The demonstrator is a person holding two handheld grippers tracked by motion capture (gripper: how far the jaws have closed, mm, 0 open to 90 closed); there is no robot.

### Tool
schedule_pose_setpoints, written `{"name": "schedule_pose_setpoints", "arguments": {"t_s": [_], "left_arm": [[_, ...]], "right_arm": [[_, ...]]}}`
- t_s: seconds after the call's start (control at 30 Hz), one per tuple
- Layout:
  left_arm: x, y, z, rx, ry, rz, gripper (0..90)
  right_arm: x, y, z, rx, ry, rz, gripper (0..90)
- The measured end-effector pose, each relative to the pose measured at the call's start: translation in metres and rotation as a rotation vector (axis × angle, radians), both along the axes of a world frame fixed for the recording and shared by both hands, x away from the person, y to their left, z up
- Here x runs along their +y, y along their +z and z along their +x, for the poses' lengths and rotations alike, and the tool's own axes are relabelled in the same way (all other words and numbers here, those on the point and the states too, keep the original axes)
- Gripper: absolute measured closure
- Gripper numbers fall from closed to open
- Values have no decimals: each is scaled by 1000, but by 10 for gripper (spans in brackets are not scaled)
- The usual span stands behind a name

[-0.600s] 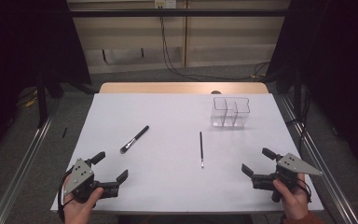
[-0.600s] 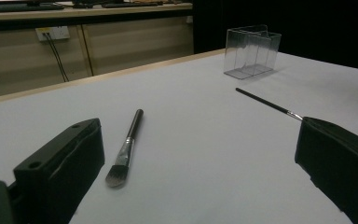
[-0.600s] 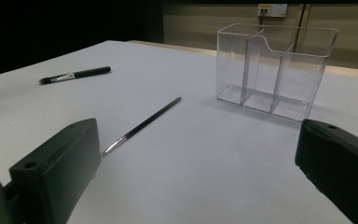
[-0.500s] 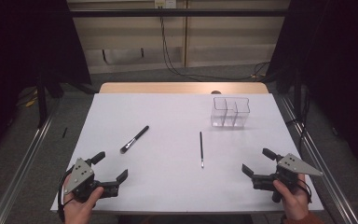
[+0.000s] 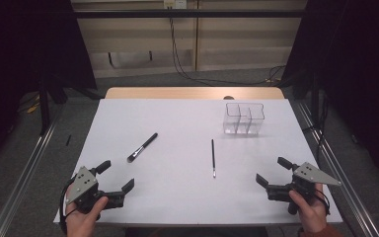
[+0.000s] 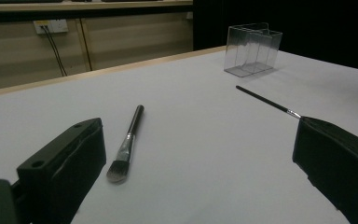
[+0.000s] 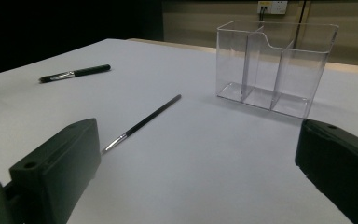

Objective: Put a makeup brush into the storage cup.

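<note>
A short black makeup brush [image 5: 142, 147] [image 6: 127, 143] [image 7: 74, 73] lies left of centre on the white table [image 5: 187, 118]. A thin black brush [image 5: 212, 157] [image 6: 266, 101] [image 7: 142, 123] lies near the middle, bristle end toward the person. A clear plastic organiser with three compartments [image 5: 244, 118] [image 6: 253, 49] [image 7: 275, 67] stands empty at the back right. My left gripper [image 5: 116, 176] [image 6: 200, 177] rests open at the front left, nothing between its jaws. My right gripper [image 5: 273, 171] [image 7: 200, 172] rests open at the front right, likewise empty.
A wooden strip [image 5: 192, 93] borders the table's far edge. Metal rails [image 5: 24, 173] run along the floor on both sides. Cables [image 5: 177, 54] hang down the back wall. Dark curtains close both sides.
</note>
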State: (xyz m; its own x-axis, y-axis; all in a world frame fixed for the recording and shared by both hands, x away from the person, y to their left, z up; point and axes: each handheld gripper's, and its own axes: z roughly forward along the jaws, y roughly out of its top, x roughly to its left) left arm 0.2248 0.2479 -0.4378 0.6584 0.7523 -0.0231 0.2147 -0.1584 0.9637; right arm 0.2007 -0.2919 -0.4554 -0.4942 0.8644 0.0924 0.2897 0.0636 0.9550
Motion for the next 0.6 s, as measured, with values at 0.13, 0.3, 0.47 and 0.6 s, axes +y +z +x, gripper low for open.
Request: {"name": "schedule_pose_setpoints", "arguments": {"t_s": [0.13, 0.3, 0.47, 0.6], "left_arm": [[-1, 2, -5, -22, 6, 16, 22], [-4, 1, -3, -1, 1, 8, 18], [-10, 3, 5, 2, 8, 19, 18], [-12, 8, 14, -8, 6, 30, 18]], "right_arm": [[2, 1, -1, 0, 6, 3, 0], [3, 1, -1, -1, 14, 0, 0], [4, 1, 0, 5, 16, -2, 0], [4, 0, 0, 5, 13, -1, 0]]}}
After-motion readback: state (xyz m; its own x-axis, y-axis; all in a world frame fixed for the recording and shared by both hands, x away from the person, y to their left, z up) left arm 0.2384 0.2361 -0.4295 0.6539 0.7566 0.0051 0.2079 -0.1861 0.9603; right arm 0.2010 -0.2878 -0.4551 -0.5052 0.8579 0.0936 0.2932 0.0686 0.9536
